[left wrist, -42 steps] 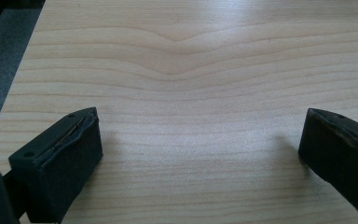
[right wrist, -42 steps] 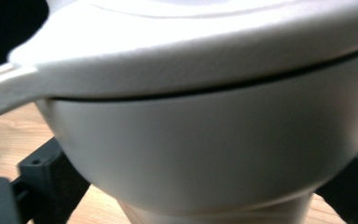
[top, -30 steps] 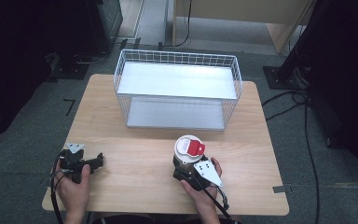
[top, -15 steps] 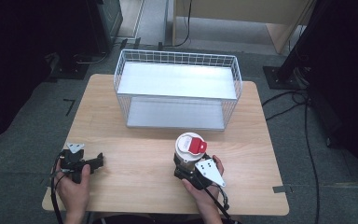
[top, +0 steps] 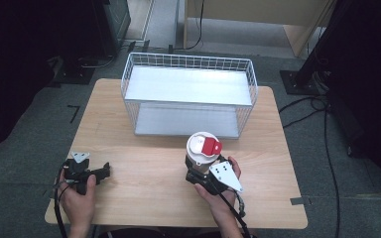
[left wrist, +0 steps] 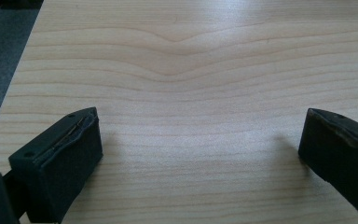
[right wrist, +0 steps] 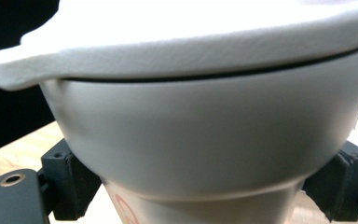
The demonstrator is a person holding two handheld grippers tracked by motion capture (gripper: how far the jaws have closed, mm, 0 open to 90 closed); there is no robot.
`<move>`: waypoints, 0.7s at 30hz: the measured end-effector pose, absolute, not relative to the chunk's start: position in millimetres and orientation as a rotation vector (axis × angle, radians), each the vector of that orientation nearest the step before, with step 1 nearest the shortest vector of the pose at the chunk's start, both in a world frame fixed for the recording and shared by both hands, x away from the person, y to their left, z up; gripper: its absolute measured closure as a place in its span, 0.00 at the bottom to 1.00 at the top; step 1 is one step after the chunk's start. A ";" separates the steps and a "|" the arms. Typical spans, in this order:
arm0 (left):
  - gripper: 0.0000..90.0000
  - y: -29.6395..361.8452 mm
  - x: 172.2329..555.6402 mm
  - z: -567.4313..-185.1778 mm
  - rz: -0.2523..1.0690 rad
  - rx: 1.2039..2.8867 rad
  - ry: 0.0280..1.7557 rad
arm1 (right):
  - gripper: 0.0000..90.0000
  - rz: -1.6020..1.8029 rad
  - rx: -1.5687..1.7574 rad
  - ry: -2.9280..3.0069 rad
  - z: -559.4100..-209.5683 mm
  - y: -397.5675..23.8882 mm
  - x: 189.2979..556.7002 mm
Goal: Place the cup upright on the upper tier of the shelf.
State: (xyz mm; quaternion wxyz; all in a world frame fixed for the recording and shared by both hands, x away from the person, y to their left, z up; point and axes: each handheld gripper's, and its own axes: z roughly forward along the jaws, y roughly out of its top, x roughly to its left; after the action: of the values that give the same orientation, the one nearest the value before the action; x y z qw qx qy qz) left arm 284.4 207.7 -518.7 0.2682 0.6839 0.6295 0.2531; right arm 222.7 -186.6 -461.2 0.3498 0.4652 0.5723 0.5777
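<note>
Two grippers: right gripper clamps the white lidded paper cup with red label; left gripper spread wide over the light wooden table.

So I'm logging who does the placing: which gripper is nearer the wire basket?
Right. The right gripper, shut on the cup, sits just short of the wire basket; the left gripper rests open by the table's near left corner.
</note>
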 end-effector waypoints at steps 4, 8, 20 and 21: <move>0.00 207.6 284.3 -518.8 0.681 1.843 1.699 | 0.13 1.503 1.189 1.473 -452.5 -186.3 225.8; 0.00 207.6 284.4 -518.8 0.682 1.841 1.699 | 0.13 1.500 1.174 1.460 -441.0 -187.4 230.5; 0.00 207.7 284.4 -518.8 0.683 1.844 1.699 | 0.13 1.517 1.148 1.412 -412.1 -195.0 242.3; 0.00 207.7 284.3 -518.6 0.681 1.846 1.699 | 0.13 1.518 1.147 1.405 -407.9 -196.1 244.3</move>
State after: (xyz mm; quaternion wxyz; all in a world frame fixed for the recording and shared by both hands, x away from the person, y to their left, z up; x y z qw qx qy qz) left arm 284.3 207.7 -518.6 0.2678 0.6841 0.6297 0.2525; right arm 244.3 -196.1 -407.9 0.3785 0.4488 0.5497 0.5942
